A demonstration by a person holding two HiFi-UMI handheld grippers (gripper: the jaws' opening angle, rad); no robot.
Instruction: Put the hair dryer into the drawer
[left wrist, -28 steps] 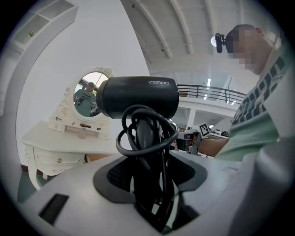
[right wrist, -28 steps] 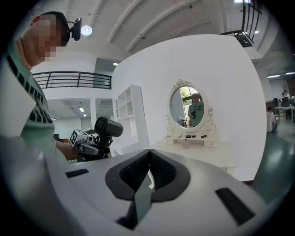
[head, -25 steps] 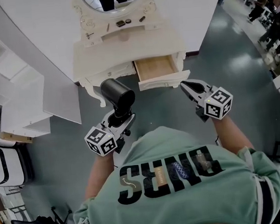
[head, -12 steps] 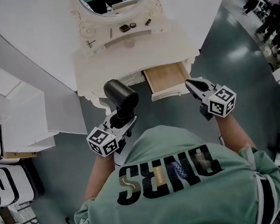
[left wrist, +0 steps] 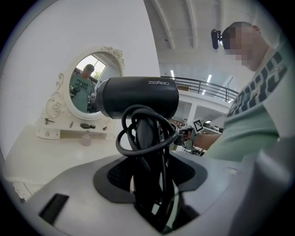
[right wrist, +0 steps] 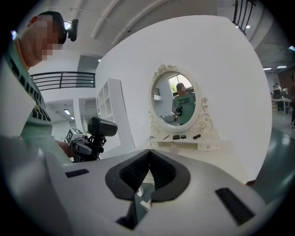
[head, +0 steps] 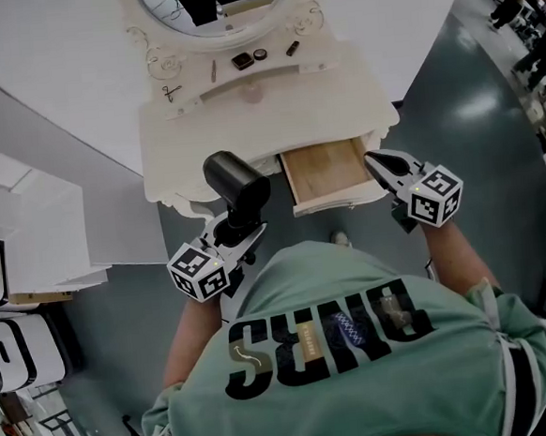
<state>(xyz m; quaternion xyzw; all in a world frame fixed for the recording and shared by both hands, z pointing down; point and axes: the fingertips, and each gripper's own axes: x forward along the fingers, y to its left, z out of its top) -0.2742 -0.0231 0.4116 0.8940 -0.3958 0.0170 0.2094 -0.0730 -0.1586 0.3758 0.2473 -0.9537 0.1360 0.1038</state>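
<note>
Black hair dryer (head: pixel 235 180) upright, its handle and coiled cord (left wrist: pixel 123 138) clamped in left gripper (head: pixel 232 232) fingers, at 9 o'clock of open drawer (head: pixel 324 171) under desk (head: pixel 246 120). Right gripper (head: pixel 379 164) fingers together, empty. Risk: cord loops snagging drawer front; barrel pivoting in grip.

The person wore a pale green short-sleeved T-shirt (head: pixel 360 370) with large black letters across the front and dark stripes at the sleeve (head: pixel 514 372). A small black camera (left wrist: pixel 215 38) sat at the head. The left gripper (head: pixel 238 226) and right gripper (head: pixel 374 161) each had a light grey shell, black ribbed pads (right wrist: pixel 133 173) and a white cube (head: pixel 199 271) with black square markers.
</note>
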